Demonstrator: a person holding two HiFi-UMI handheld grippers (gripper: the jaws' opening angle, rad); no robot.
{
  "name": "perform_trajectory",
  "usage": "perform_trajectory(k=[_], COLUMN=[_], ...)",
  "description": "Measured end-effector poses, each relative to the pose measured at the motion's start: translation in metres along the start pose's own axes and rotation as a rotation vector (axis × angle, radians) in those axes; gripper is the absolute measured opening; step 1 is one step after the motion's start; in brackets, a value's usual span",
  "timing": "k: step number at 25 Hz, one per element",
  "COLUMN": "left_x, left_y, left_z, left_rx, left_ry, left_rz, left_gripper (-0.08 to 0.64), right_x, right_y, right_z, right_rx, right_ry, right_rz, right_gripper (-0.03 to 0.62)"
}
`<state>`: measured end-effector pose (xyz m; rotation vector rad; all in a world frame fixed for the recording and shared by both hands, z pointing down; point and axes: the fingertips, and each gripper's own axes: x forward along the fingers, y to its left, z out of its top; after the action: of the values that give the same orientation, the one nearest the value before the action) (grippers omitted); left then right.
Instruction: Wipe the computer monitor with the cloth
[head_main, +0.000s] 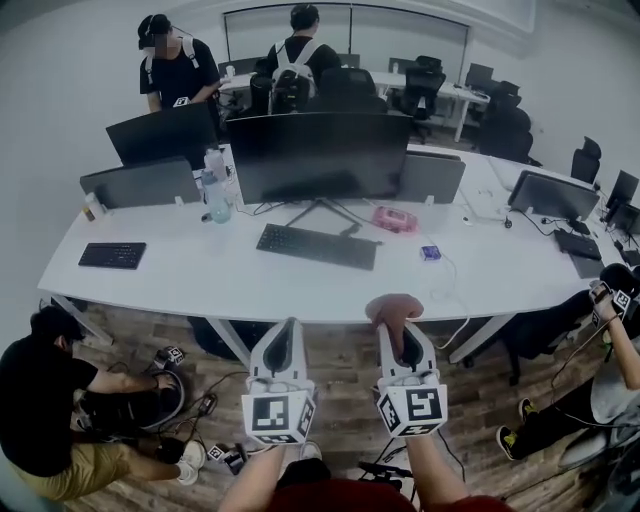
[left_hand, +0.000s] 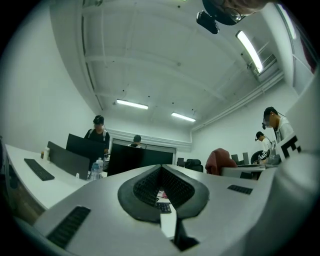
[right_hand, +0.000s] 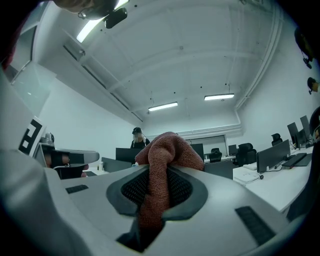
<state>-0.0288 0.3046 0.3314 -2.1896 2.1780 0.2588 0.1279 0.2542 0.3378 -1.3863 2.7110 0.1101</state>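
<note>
On the worktop (head_main: 300, 285) the monitor (head_main: 318, 155) stands at 12 o'clock; the right gripper (head_main: 396, 326) pinches the soft, light cloth (head_main: 392, 307) in its fingers, while the left gripper (head_main: 290, 326) has its fingers closed, empty.

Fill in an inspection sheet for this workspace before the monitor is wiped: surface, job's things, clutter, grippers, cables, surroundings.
Surface: white desk, long, shared.
Job's things: monitor upright, screen dark; cloth pinched in the right gripper.
Clutter: keyboard, water bottle, pink pack.
Grippers: left gripper shut, empty; right shut on the cloth; both held in front of the desk.
Cables: cable trailing off the front edge; more on the floor.
Surroundings: people standing behind, crouching person at left, office chairs.
</note>
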Motion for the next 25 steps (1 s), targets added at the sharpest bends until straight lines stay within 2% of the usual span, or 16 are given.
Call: perform_trajectory(k=[5,13,18,25], left_x=[0.029,0.068,0.092,0.149], left_y=[0.042,0.073,0.080,0.082], left_z=[-0.004,-0.008,-0.017,-0.027], left_rx=[-0.001,-0.021,-0.024,-0.004], left_ry=[0.004,-0.012,-0.009,-0.017], left_rz=[-0.013,-0.053,-0.067,-0.060], left_gripper=[0.023,0.023,0.023,0.023], right_x=[0.045,0.087,0.110,0.156], right_y=[0.013,0.016,0.004,-0.035], right_z=[-0.008,-0.013,-0.022,-0.029], right_rx=[-0.014,-0.021,-0.019,-0.012], right_ry=[0.004,-0.007,-0.015,-0.044], right_rz=[-0.019,-0.065,-0.082,-0.096], right_gripper=[0.078,0.078,0.078,0.078])
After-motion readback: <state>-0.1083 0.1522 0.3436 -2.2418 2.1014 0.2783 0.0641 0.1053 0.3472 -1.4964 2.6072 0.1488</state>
